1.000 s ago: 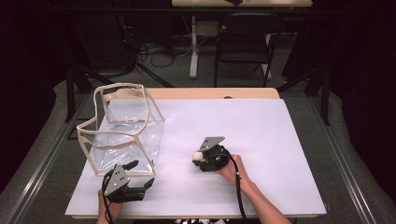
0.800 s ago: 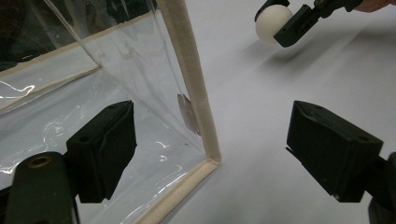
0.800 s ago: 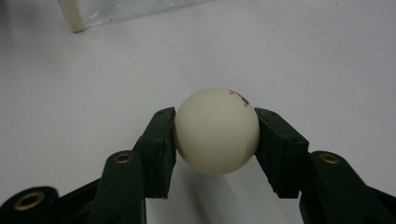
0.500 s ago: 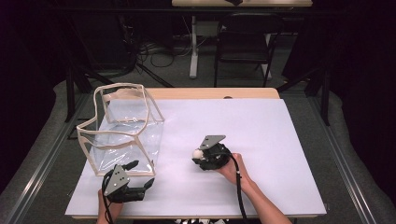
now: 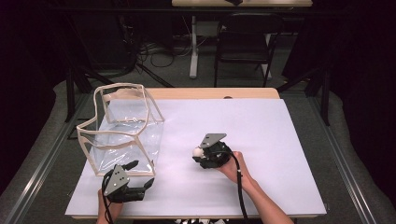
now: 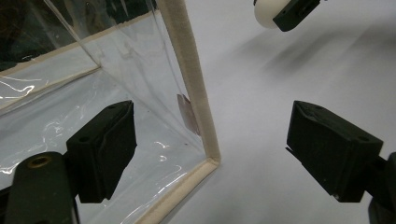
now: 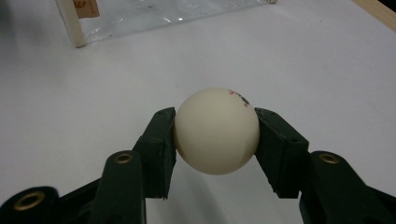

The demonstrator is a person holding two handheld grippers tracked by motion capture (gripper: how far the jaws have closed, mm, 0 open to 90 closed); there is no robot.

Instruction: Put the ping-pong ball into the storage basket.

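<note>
**Desk:** Dark studio, cables and a folding chair (image 5: 243, 39) behind a white-topped bench (image 5: 261, 135). What is on it?

**Photographer:** At the near left, a clear plastic bag (image 5: 122, 130) with cream fabric edging stands open-topped. At the bench's middle, the right tongs (image 5: 200, 153) hold a white ball (image 5: 198, 151).

**Desk:** How firm is that hold?

**Photographer:** In the right gripper view the ball (image 7: 216, 131) sits squarely between the two black jaws of the right tongs (image 7: 216, 140), each pad pressed to one side of it, closed down to the ball's width. Small red print shows on its upper right. It looks held just above the white surface, though I cannot tell the gap for certain.

**Desk:** And the left tongs?

**Photographer:** The left tongs (image 5: 140, 173) rest at the bench's near edge, just in front of the bag's near corner. In the left gripper view they (image 6: 212, 154) gape wide and hold nothing; the bag's cream corner seam (image 6: 194, 93) stands between the jaws, touching neither.

**Desk:** Ball relative to bag?

**Photographer:** Apart from it, to its right. In the left gripper view the ball (image 6: 268, 14) appears at the top, beyond the seam, clamped in the other tongs.
</note>
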